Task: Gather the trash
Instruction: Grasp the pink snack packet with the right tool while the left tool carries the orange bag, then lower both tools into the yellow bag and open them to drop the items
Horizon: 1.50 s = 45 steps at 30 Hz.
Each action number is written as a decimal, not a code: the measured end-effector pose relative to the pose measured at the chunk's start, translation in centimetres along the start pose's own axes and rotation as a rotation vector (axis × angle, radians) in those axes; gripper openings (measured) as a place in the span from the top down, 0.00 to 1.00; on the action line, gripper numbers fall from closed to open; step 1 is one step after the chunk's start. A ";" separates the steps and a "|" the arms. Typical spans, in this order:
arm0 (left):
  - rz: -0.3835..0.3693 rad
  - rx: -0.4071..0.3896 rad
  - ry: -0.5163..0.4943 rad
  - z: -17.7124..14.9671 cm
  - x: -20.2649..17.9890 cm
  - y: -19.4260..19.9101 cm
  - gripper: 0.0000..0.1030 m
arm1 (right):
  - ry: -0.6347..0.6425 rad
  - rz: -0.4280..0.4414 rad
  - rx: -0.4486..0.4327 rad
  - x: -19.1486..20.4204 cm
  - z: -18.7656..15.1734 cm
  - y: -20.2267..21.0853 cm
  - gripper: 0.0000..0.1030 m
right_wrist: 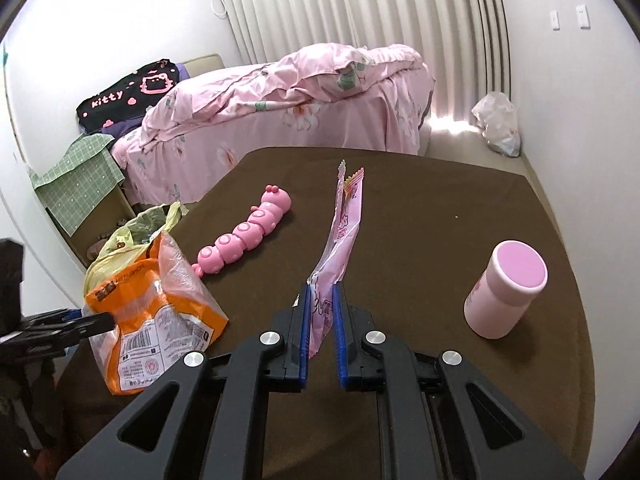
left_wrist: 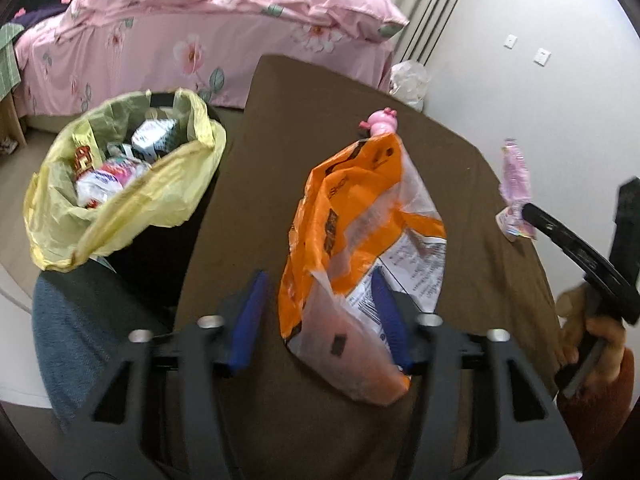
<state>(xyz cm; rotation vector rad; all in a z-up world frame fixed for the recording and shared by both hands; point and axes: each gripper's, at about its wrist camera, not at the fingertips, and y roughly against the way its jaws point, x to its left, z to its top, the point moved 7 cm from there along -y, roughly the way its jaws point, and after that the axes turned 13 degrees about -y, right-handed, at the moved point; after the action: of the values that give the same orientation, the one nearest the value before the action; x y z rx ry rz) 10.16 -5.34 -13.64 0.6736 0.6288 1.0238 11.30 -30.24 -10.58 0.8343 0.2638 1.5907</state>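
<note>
While left tongs (left_wrist: 320, 312) clamp a crinkled orange bag (left_wrist: 360, 240), right tongs (right_wrist: 321, 304) pinch a pink wrapper (right_wrist: 340, 236).

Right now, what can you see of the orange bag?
The orange bag is a crinkly plastic snack bag, orange with clear see-through panels and a white printed label with a barcode. It looks empty and crumpled. It stands tilted on the brown table, with its open top pointing away toward the pink caterpillar toy. The left gripper has the bag's lower end between its blue fingers. The yellow-lined bin is close by on its left.
</note>
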 end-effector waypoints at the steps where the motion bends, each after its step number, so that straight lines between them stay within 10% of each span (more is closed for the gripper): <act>1: -0.017 0.004 0.010 0.1 0.0 -0.2 0.78 | 0.003 0.006 -0.008 0.1 0.1 0.3 0.89; 9: 0.026 -0.212 0.045 5.2 2.7 6.3 0.84 | 0.074 0.103 -0.059 5.2 3.2 1.5 0.89; 15: 0.503 -0.336 0.043 10.4 11.3 10.8 0.84 | 0.196 0.205 -0.060 12.8 5.6 0.3 0.89; 21: 0.613 -0.263 0.182 8.9 19.2 7.5 0.84 | 0.303 0.275 0.010 19.8 5.8 -4.8 0.89; 28: 0.488 -0.047 0.235 3.0 21.2 -0.8 0.83 | 0.408 0.348 0.157 26.2 4.3 -11.9 0.89; 36: 0.386 -0.086 0.307 2.6 22.1 -1.2 0.82 | 0.546 0.369 0.450 30.6 -1.4 -21.1 0.89; 45: 0.314 -0.067 0.339 3.1 22.6 -3.9 0.82 | 0.535 0.264 0.514 28.1 -3.2 -24.2 0.89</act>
<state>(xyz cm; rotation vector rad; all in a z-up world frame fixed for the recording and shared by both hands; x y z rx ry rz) 23.33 13.14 -18.11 0.5539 0.7936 1.4637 28.38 2.09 -17.35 0.8335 1.0127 2.0179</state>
